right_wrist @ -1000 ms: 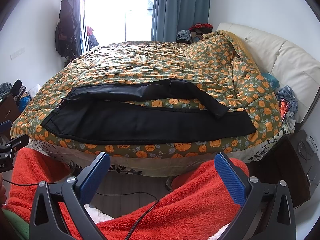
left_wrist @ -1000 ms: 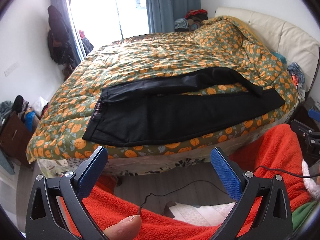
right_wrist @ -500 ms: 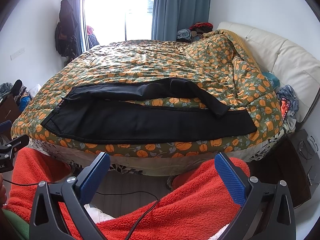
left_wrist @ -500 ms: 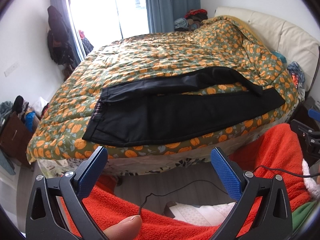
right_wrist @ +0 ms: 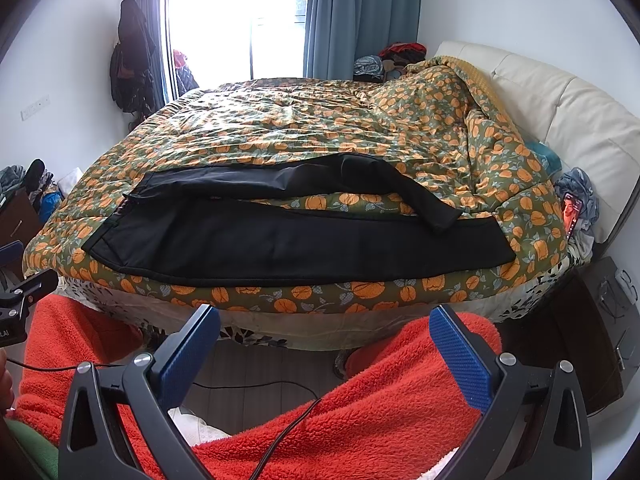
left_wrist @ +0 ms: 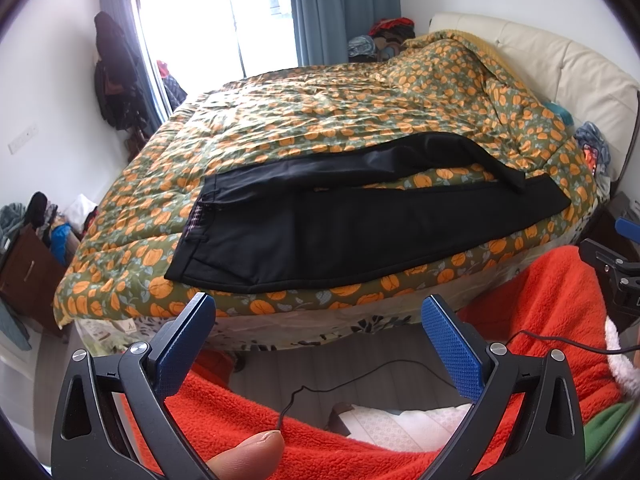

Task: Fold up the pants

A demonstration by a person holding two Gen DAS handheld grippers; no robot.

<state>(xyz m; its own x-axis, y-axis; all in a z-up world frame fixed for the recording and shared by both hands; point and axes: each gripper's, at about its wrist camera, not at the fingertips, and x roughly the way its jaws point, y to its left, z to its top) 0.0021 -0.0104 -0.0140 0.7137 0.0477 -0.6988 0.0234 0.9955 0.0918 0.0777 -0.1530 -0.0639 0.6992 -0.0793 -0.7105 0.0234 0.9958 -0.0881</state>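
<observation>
Left gripper [left_wrist: 318, 312]: fingers [left_wrist: 450, 350] spread wide, blue pads facing each other, nothing between them. A fingertip of the person [left_wrist: 250, 454] shows at the bottom edge of the left wrist view, just behind the gripper frame.

Right gripper [right_wrist: 324, 324]: fingers [right_wrist: 460, 354] likewise wide apart, holding nothing. Both grippers sit low, in front of the bed, well apart from the pants.

Directly beyond the fingers: red fleece legs [right_wrist: 320, 432] of the person, with a thin black cable [left_wrist: 344, 380] running across them and over the grey floor [left_wrist: 360, 364].

Next: bed edge, with a patterned sheet under an orange-and-green quilt [right_wrist: 320, 136].

Black pants [right_wrist: 280, 240] lie spread lengthwise along the near edge of the bed, on top of the quilt. Waistband [left_wrist: 200, 220] points to the left, cuffs to the right. Near leg lies flat and straight. Far leg [right_wrist: 280, 178] is raised over a ridge of quilt, its cuff drooping down onto the near leg at the right end. A strip of quilt shows between the two legs.

Far side: cream headboard [right_wrist: 560, 104] at right, blue curtain [right_wrist: 360, 12] and bright window behind, dark clothes hanging on the left wall [right_wrist: 132, 56].
</observation>
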